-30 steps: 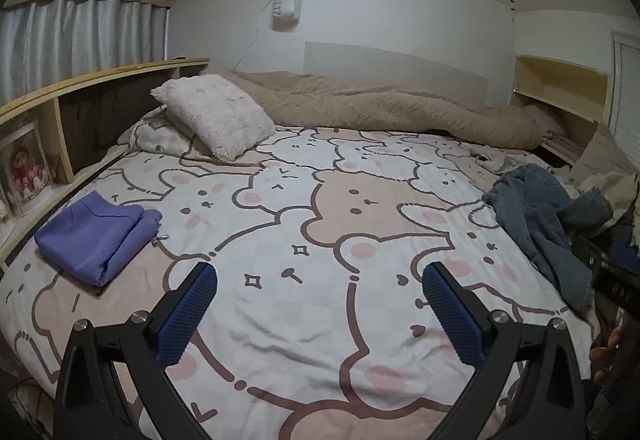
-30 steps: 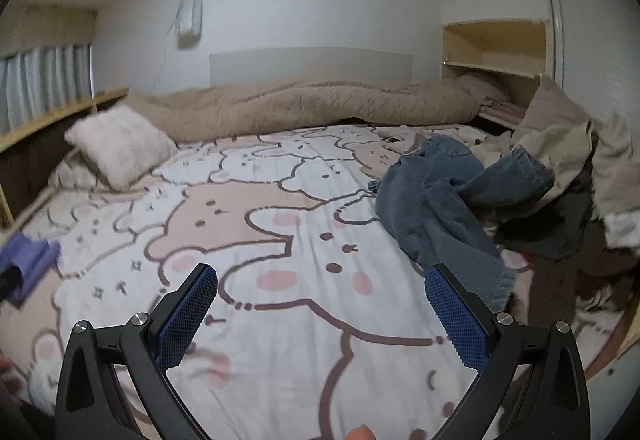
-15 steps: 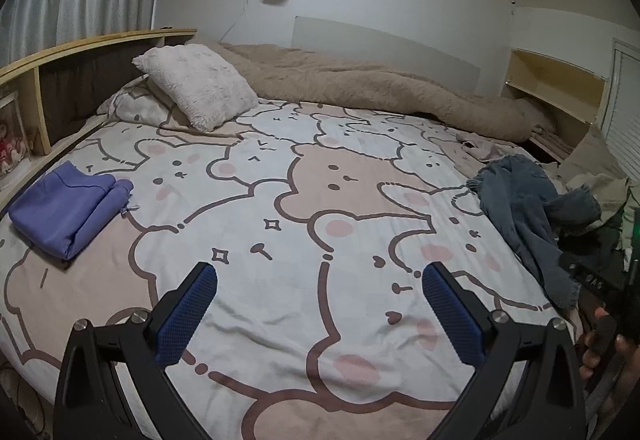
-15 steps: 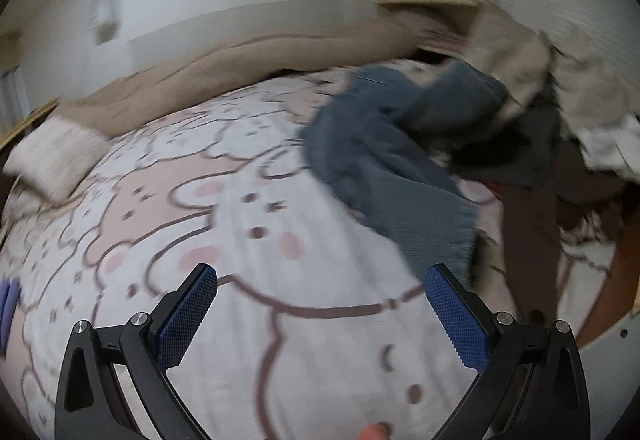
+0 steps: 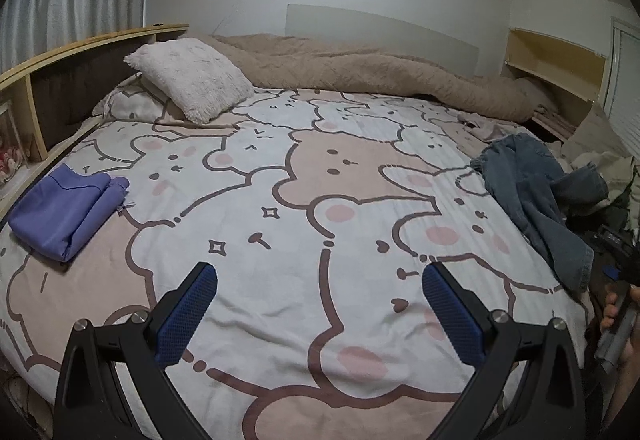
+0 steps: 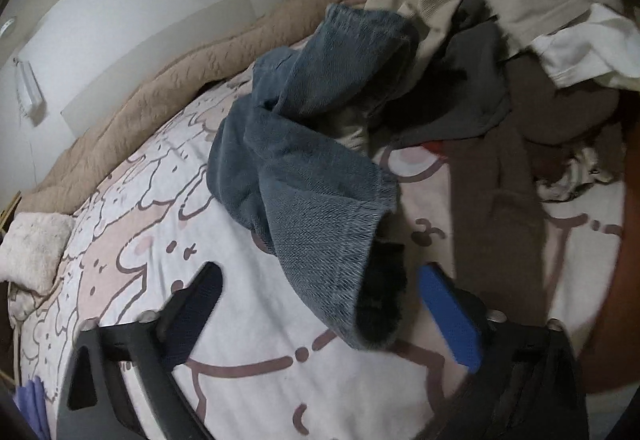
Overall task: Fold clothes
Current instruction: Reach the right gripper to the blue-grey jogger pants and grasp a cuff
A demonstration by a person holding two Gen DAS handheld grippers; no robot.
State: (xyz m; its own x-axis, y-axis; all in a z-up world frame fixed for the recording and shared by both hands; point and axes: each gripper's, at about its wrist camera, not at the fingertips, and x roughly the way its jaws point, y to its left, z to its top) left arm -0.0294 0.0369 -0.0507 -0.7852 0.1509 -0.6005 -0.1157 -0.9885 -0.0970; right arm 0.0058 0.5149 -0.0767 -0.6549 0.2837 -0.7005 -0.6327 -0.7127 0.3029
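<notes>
Crumpled blue jeans (image 6: 304,167) lie on the bear-print bed sheet (image 6: 248,320); one leg hem reaches between my right gripper's (image 6: 320,314) open fingers, untouched. In the left wrist view the jeans (image 5: 536,191) lie at the bed's right side. A folded purple garment (image 5: 64,207) sits at the left edge. My left gripper (image 5: 320,308) is open and empty above the middle of the sheet (image 5: 320,167). A pile of beige, grey, brown and white clothes (image 6: 500,51) lies behind the jeans.
A fluffy white pillow (image 5: 192,79) and a tan duvet (image 5: 380,75) lie at the head of the bed. A wooden shelf (image 5: 52,79) runs along the left side, another shelf (image 5: 556,67) stands at the right. A hand with the other gripper (image 5: 616,304) shows at right.
My right gripper has swung right and down toward the jeans, which now fill its view with the hem between the fingers. The left gripper has shifted only slightly.
</notes>
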